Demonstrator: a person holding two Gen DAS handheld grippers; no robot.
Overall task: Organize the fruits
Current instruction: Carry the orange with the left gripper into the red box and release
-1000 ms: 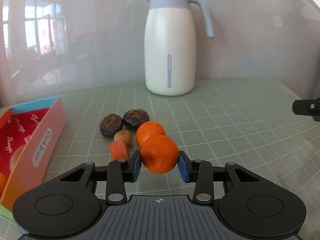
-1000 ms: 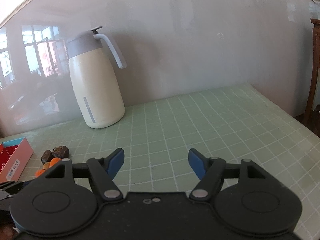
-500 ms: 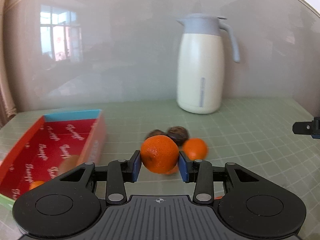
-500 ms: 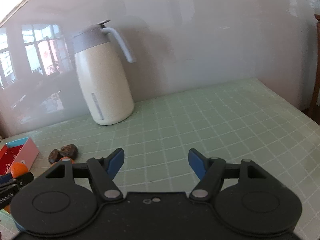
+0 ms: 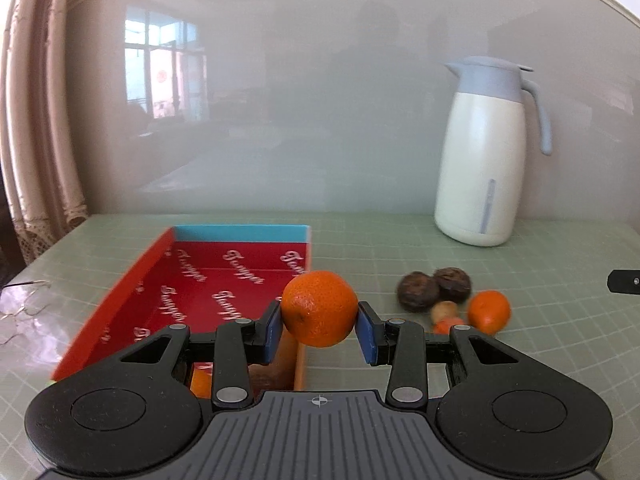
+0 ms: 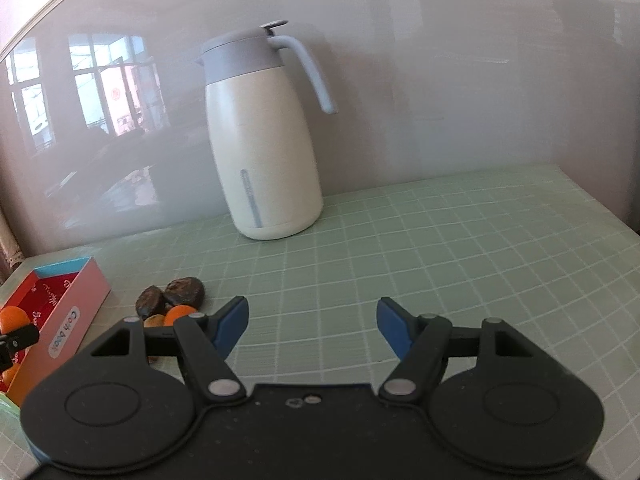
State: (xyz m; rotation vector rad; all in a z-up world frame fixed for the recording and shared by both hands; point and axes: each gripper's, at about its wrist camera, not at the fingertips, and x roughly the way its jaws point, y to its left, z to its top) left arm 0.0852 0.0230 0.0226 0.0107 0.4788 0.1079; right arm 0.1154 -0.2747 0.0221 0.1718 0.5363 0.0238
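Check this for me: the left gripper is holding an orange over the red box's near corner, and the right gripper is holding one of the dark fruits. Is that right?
Not quite. The right gripper holds nothing: its own wrist view shows the jaws open over bare green mat, with the dark fruits lying off to its left. The rest stands: the left gripper is clamped on an orange over the red box.

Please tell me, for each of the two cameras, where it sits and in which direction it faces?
Left wrist: on the left gripper, facing the red box; its pads hold an orange.
Right wrist: on the right gripper, jaws open and empty, facing the thermos jug and green table.
Shared: jug, box, dark fruits, held orange.
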